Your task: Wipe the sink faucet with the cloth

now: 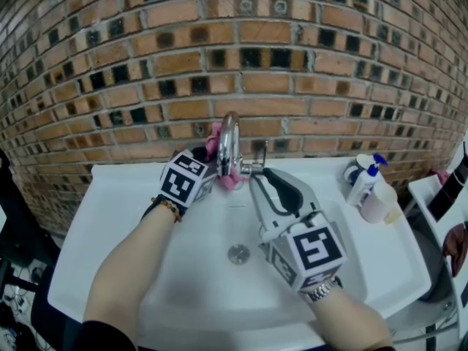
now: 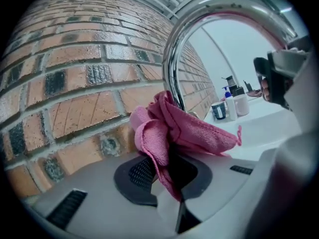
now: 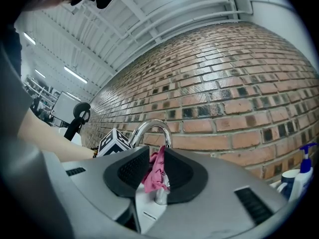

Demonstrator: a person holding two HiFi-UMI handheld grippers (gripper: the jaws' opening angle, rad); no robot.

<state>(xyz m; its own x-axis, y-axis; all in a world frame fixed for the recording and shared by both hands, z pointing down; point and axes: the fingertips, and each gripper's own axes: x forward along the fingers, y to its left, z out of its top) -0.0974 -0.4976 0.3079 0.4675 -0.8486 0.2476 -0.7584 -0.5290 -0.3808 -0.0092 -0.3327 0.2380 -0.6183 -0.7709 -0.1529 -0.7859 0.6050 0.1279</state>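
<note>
Fingers (image 2: 142, 176) of our left gripper (image 2: 167, 169) pinch the pink cloth (image 2: 172, 128) against the faucet (image 2: 172, 63) neck. Our right gripper (image 3: 152, 176) fingers sit nearly together at its base, and we cannot tell any grip. Behind, the brick wall (image 1: 314, 86) crowds close, pump bottles (image 1: 365, 181) stand well right, and the sink (image 1: 110, 218) basin lies open toward us.

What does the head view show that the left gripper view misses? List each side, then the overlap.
Head view only: the sink's drain, both forearms, and the right gripper's marker cube.
Left gripper view only: a close look at the left gripper, its jaws pinching the pink cloth.
Both: the chrome faucet with the cloth at its neck, the brick wall and the pump bottle on the sink's edge.
</note>
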